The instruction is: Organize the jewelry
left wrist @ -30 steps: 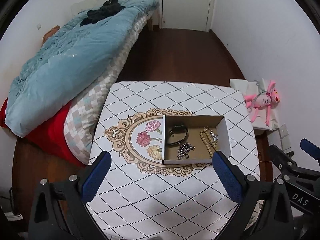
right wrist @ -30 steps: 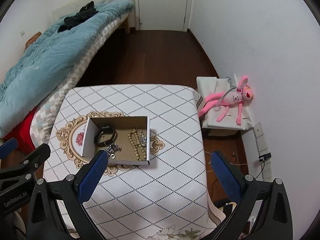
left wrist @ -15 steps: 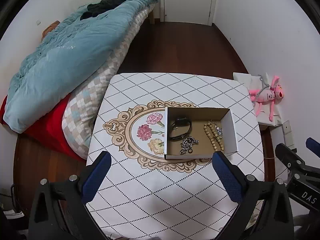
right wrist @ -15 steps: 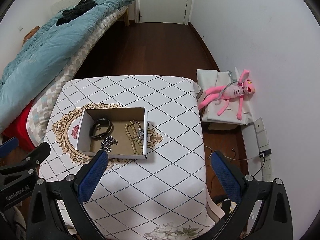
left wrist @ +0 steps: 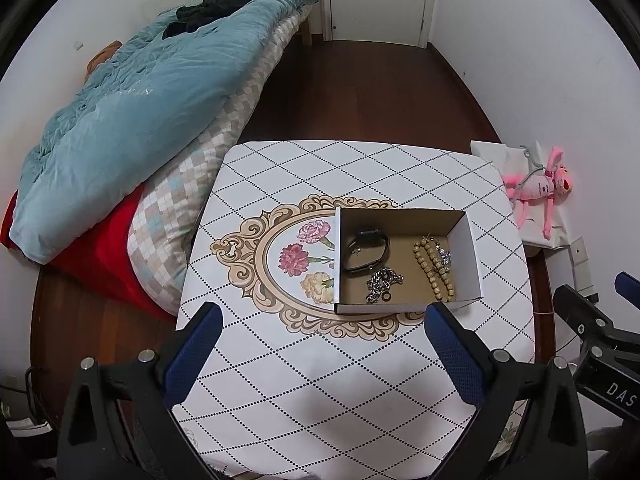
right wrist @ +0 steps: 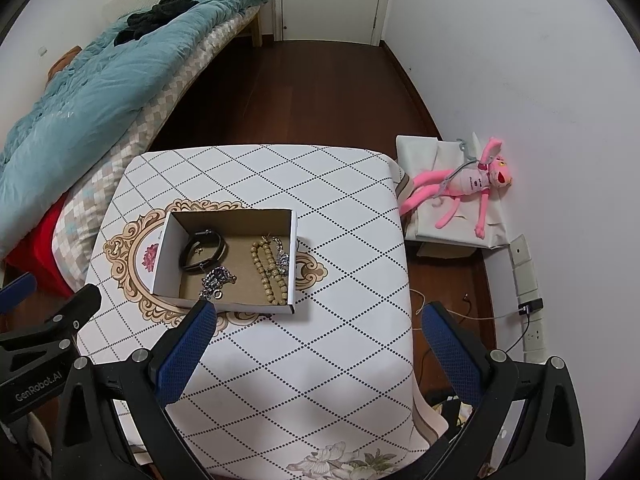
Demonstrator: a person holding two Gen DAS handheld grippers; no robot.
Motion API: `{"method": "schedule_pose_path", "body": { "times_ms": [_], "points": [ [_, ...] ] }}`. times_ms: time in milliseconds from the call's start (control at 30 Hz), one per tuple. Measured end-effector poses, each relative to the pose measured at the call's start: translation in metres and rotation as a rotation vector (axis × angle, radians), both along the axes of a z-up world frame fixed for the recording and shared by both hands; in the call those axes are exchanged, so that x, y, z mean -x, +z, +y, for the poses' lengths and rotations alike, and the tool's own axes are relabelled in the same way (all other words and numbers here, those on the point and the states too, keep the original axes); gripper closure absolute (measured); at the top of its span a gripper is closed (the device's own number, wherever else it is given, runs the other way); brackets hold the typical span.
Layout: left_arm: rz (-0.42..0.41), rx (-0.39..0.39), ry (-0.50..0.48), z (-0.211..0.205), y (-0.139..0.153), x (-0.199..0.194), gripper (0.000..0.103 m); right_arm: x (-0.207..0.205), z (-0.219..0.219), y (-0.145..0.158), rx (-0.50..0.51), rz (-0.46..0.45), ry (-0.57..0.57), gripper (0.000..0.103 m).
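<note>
An open white cardboard box [left wrist: 471,256] [right wrist: 294,256] sits on the table. Inside lie a black bracelet [left wrist: 366,252] [right wrist: 202,250], a silver chain [left wrist: 382,282] [right wrist: 216,278], a wooden bead string [left wrist: 434,272] [right wrist: 270,276] and a small silver piece [left wrist: 443,255] [right wrist: 282,254]. My left gripper [left wrist: 320,344] is open and empty, above the table's near side, short of the box. My right gripper [right wrist: 316,340] is open and empty, near and right of the box.
The table has a white diamond-pattern cloth [left wrist: 320,176] [right wrist: 344,264] with a floral medallion. A bed with a blue quilt [left wrist: 132,108] stands at the left. A pink plush toy [right wrist: 464,188] lies on a white box at the right, by wall sockets [right wrist: 530,280].
Both grippers have pulled up and back from the table; the box looks smaller and farther. The jaws stay open. The jewelry in the box has not moved.
</note>
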State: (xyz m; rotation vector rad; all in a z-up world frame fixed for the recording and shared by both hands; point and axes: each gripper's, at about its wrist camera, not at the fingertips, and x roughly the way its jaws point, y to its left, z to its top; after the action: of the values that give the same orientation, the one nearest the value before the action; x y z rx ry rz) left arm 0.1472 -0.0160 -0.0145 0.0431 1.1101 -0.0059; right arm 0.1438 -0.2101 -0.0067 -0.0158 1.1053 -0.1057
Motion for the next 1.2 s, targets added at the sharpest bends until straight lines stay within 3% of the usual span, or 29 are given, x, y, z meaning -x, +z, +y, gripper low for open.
{"method": "schedule_pose_path", "body": {
  "times_ms": [1200],
  "points": [
    [-0.002, 0.005, 0.013, 0.0046, 0.0038, 0.0034, 0.0, 0.0005, 0.0041, -0.0037, -0.001, 0.017, 0.014, 0.0]
  ]
}}
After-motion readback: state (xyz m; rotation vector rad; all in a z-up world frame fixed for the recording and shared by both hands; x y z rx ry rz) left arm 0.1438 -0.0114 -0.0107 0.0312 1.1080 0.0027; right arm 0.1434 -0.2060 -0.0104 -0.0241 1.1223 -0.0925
